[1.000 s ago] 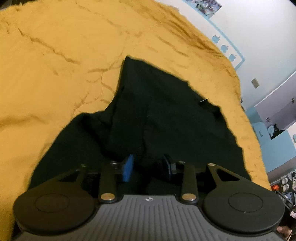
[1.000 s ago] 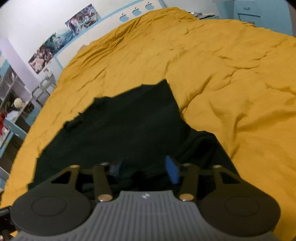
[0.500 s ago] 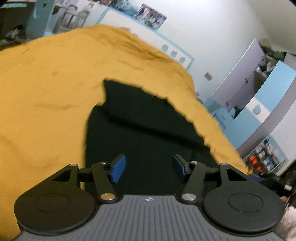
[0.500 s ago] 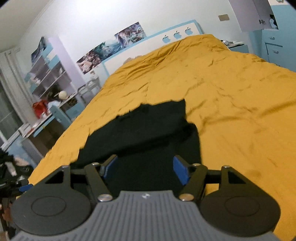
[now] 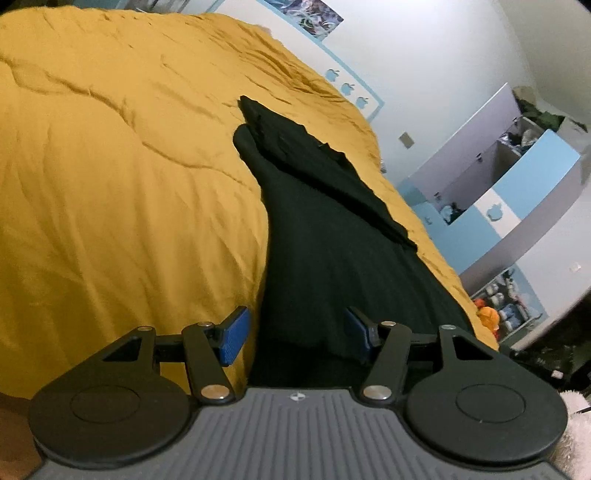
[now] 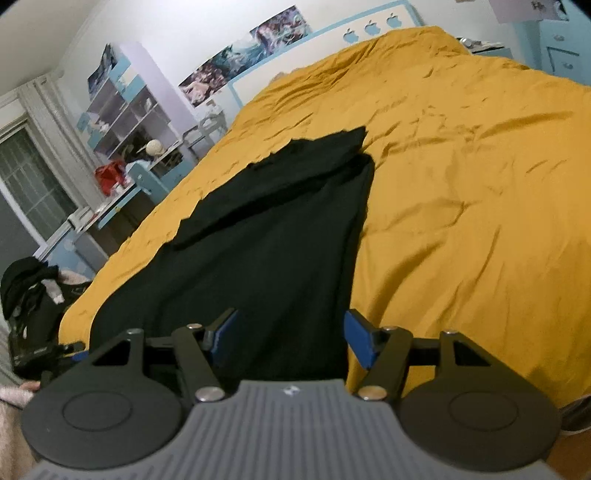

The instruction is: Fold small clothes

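A black garment (image 5: 325, 229) lies on the yellow bedspread (image 5: 129, 184), folded into a long strip that runs away from me with a second layer over its far part. My left gripper (image 5: 295, 328) is open above the strip's near left edge, its blue pads (image 5: 234, 332) apart and pressing nothing. The right wrist view shows the same garment (image 6: 266, 236) on the bedspread (image 6: 461, 203). There my right gripper (image 6: 290, 332) is open over the near right edge, with cloth below the gap and no pad on it.
A headboard with apple shapes (image 6: 369, 27) stands at the far end of the bed. A wardrobe with blue doors (image 5: 517, 177) is on one side. A desk with shelves (image 6: 122, 110) and a dark pile (image 6: 29, 288) are on the other.
Both grippers have drawn back from the garment's middle toward its near end and their jaws have spread wider. The garment now lies flat as a long strip.
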`<state>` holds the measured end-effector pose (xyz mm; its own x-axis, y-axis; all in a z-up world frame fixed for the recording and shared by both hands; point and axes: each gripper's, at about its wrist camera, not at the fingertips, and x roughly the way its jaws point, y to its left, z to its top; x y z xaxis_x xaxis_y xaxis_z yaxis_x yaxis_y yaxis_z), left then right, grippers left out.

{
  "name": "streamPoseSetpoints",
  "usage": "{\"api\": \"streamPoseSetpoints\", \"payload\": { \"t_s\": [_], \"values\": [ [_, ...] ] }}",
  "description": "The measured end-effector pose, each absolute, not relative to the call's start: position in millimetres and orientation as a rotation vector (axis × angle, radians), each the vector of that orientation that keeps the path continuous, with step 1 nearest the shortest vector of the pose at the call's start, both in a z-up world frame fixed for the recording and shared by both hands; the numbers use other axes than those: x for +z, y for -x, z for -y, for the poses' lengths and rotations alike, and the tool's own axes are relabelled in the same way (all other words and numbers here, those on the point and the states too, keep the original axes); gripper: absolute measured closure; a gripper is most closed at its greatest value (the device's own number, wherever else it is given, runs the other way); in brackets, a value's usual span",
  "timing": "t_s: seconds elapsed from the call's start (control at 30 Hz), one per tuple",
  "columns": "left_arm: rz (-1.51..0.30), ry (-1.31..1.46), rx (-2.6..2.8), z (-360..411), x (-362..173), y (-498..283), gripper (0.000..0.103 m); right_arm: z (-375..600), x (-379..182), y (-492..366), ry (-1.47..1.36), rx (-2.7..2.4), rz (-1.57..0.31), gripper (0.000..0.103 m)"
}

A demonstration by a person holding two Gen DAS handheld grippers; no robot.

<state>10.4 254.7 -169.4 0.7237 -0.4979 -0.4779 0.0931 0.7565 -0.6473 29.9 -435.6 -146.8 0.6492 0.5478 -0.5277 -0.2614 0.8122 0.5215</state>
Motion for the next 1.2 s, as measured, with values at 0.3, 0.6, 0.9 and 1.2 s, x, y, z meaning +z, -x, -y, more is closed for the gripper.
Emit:
{"api": "streamPoseSetpoints", "payload": {
  "t_s": [0.3, 0.6, 0.9, 1.2],
  "values": [
    [-0.733, 0.735, -0.486, -256.6, -187.8, -19.4, 0.035, 443.8, -169.0, -37.5, -0.462, 0.514, -0.778, 0.049],
    [-0.750, 0.808, -0.536, -248.9, -205.3, -21.7, 0.034, 439.0, -195.7, -44.9, -0.526, 0.574, -0.875, 0.048],
    [-0.772, 0.839, -0.586, -242.9, -204.1, -26.2, 0.038, 425.6, -203.5, -40.4, -0.553, 0.689, -0.966, 0.054],
    [-0.865, 0.777, -0.497, -230.5, -201.1, -19.3, 0.074, 428.2, -202.5, -44.5, -0.616, 0.688, -0.955, 0.073]
  ]
}}
